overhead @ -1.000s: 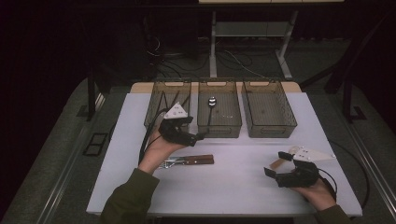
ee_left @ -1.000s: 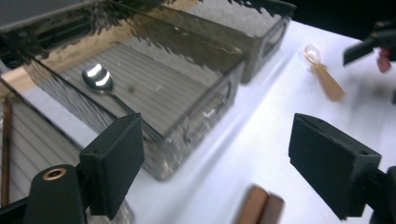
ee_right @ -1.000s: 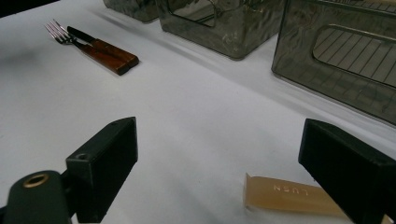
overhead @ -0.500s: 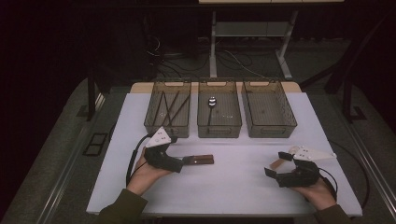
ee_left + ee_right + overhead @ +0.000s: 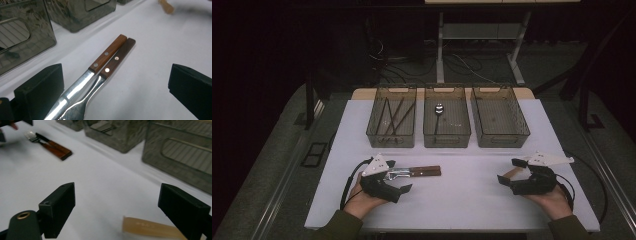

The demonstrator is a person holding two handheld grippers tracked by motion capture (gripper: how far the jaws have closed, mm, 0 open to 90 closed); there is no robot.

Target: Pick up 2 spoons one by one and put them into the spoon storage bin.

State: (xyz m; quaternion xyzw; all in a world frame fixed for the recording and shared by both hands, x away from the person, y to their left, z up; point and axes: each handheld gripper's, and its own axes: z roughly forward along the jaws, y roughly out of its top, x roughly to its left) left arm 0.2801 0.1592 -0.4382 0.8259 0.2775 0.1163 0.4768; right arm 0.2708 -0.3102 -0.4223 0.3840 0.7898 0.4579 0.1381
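Note:
A knife (image 5: 107, 53) with a light brown wooden handle and a fork (image 5: 117, 60) with a darker handle lie side by side on the white table (image 5: 472, 200). Their metal ends run between the jaws of my left gripper (image 5: 116, 92), which is open and apart from both. In the high view the left gripper (image 5: 399, 177) sits at the pair's (image 5: 419, 172) left end. My right gripper (image 5: 508, 171) is open at the front right. A pale wooden stick (image 5: 150, 227) lies on the table between its jaws, untouched by them.
Three clear bins stand in a row at the back. The left bin (image 5: 374, 127) holds dark chopsticks (image 5: 393, 115), the middle bin (image 5: 447, 137) a spoon (image 5: 438, 109), and the right bin (image 5: 501, 135) looks bare. Cables trail from both grippers.
My left gripper has come back from the left bin toward the table's front and now straddles the knife and fork. The right gripper has stayed put.

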